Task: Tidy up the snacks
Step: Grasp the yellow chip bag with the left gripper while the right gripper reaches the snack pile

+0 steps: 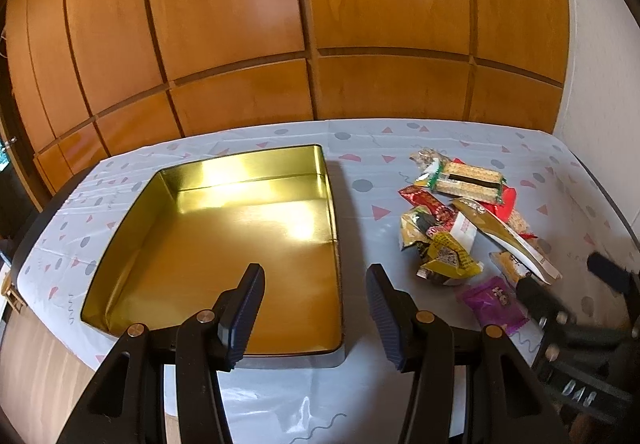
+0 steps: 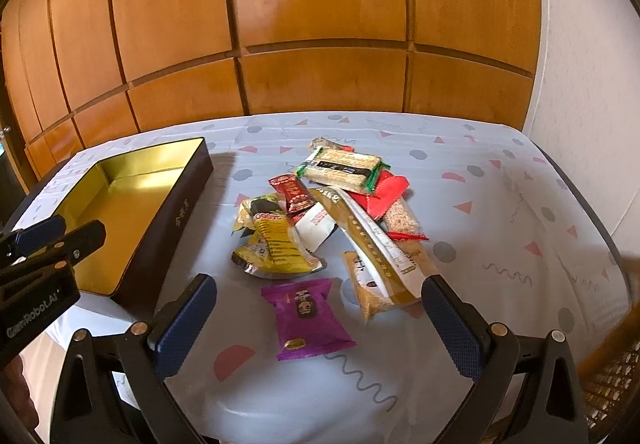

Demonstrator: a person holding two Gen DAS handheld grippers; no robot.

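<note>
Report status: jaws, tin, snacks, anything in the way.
Left gripper and right gripper: jaws open, holding nothing. Tin holds no snacks. Snacks piled beside it. Nothing in the way.

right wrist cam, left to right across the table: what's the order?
left gripper → gold-lined tin → yellow snack packet → purple snack packet → red wrapper

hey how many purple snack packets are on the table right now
1. The purple packet lies flat on the tablecloth at the near edge of the snack pile, apart from the gold tin. Another could be buried under the pile.
</note>
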